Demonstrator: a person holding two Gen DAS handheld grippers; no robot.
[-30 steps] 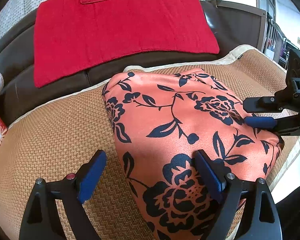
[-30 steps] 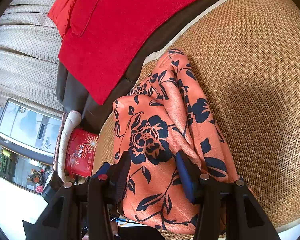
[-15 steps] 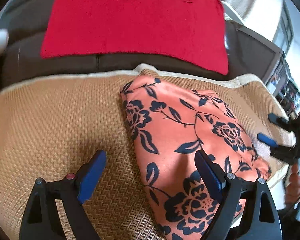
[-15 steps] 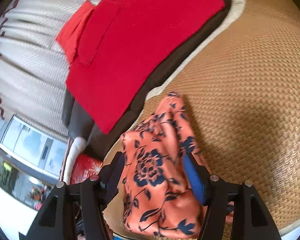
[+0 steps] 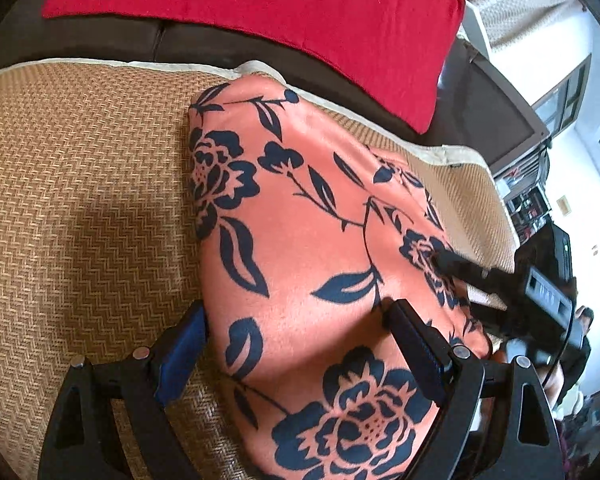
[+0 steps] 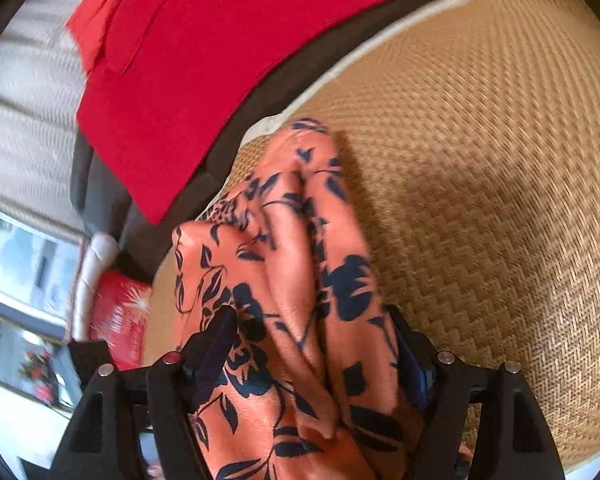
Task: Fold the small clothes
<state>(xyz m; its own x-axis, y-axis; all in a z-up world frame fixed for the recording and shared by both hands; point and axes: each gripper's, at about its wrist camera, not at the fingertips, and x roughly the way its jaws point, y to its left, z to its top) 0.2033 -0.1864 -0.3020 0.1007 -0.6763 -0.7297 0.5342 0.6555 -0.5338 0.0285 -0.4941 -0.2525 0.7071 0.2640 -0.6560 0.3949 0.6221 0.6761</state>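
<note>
While the left gripper (image 5: 296,354) swung round and dipped lower over the last second, its view changed a lot. The orange flowered cloth (image 5: 312,248) lay on the woven mat (image 5: 80,208) of the sofa, and it looked bigger and closer than before. The jaws stayed spread wide, just as they were a second ago. One blue pad sat right beside the cloth's left edge and the other hovered over the cloth, but they did not squeeze it. The right gripper (image 5: 472,276) showed at the right side, reaching over the far edge of the cloth. A red blanket (image 5: 260,8) hung on the sofa back behind.

In the right wrist view, the right gripper (image 6: 312,344) had just been opening its jaws. A second ago they sat closer on a bunch of the cloth. Now they stood apart, with the cloth (image 6: 292,280) lying loose in folds between them. I think the right hand had let go of its fold, so that fold was laid down and the next one could begin.

A red packet (image 6: 118,316) with a white starburst lay at the left. Its writing was too blurry to read. No other words showed anywhere.
</note>
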